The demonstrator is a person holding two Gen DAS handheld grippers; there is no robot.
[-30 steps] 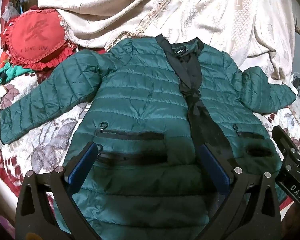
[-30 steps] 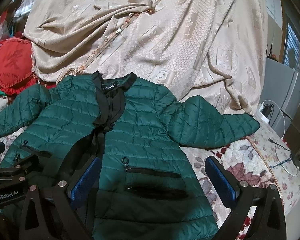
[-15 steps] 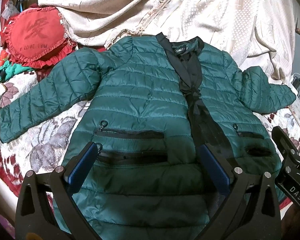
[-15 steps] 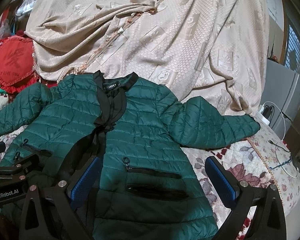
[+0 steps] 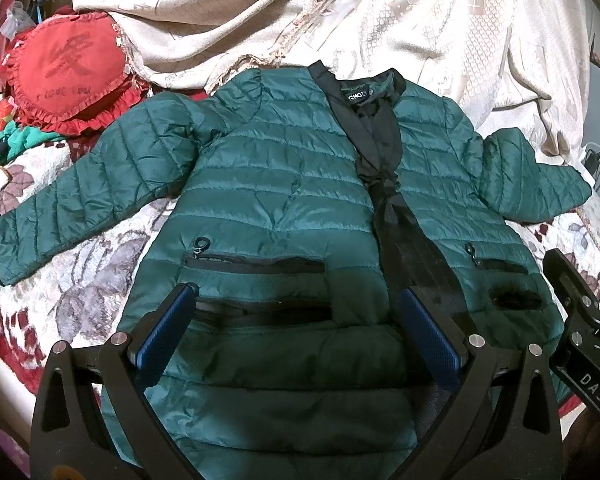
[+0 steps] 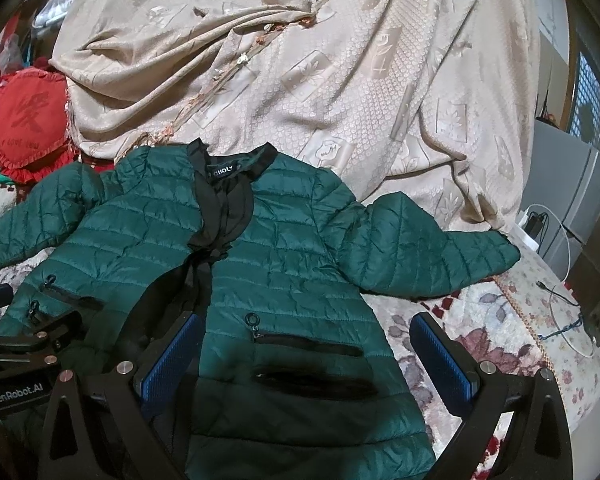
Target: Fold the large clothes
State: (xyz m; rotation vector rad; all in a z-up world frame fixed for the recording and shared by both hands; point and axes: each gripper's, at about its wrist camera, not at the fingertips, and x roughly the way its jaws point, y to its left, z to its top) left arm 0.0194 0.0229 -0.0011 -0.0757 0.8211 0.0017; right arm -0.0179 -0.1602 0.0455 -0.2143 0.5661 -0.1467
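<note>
Jacket (image 5: 284, 208) lies flat on bedspread (image 6: 500, 320), hem perhaps beneath both open grippers.

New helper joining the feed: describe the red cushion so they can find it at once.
Start at the green quilted jacket spread flat on the floral bedspread. Follow the sleeve lying by the left gripper's side up past its shoulder, to where the beige patterned drape ends. There lies the red cushion, the only heart-shaped, frilled thing, with a darker character on its face.
</note>
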